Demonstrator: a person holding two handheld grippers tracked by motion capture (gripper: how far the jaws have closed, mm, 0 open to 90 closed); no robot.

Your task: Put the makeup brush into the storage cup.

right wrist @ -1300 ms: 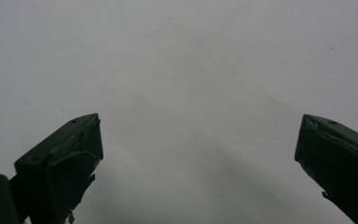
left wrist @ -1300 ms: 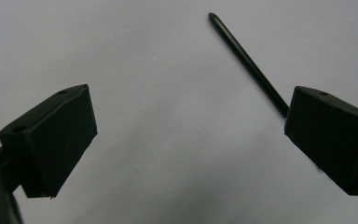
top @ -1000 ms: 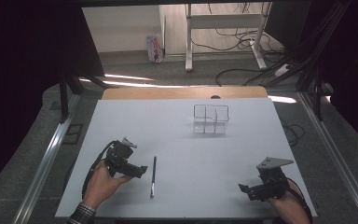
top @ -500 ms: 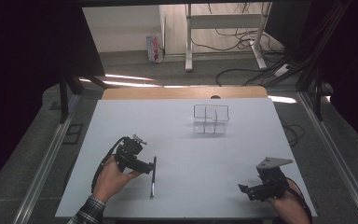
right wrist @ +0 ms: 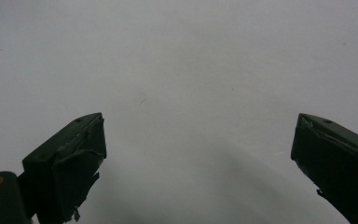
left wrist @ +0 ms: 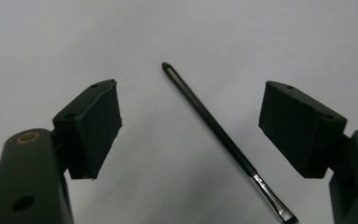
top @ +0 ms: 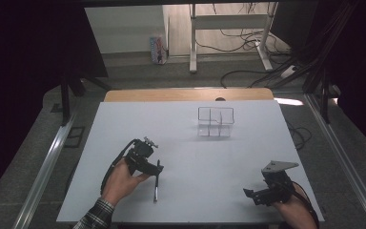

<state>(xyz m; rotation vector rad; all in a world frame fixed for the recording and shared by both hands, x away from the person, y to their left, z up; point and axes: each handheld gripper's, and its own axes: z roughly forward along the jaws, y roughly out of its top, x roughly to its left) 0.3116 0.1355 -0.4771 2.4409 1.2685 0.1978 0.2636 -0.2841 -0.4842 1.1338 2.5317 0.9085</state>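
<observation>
Two grippers are over the white surface (top: 124, 124), and we see the left gripper (top: 158, 168) at the thin black brush (top: 156, 183), which lies flat at the near left with its long axis running near to far. In the left gripper view the brush (left wrist: 214, 130) slants between the two pads, its looped handle end toward the far side and its metal ferrule and bristle tip toward the camera; neither pad touches it yet. The jaws have just been closing around it but stand well apart, holding nothing. The right gripper (top: 249, 195) rests at the near right, well apart from the brush, its jaws wide and empty over bare surface. A clear divided box (top: 215, 121) stands at the far middle; we cannot make out whether its compartments hold anything. The brush tip is cut off at the bottom edge of the left gripper view.
</observation>
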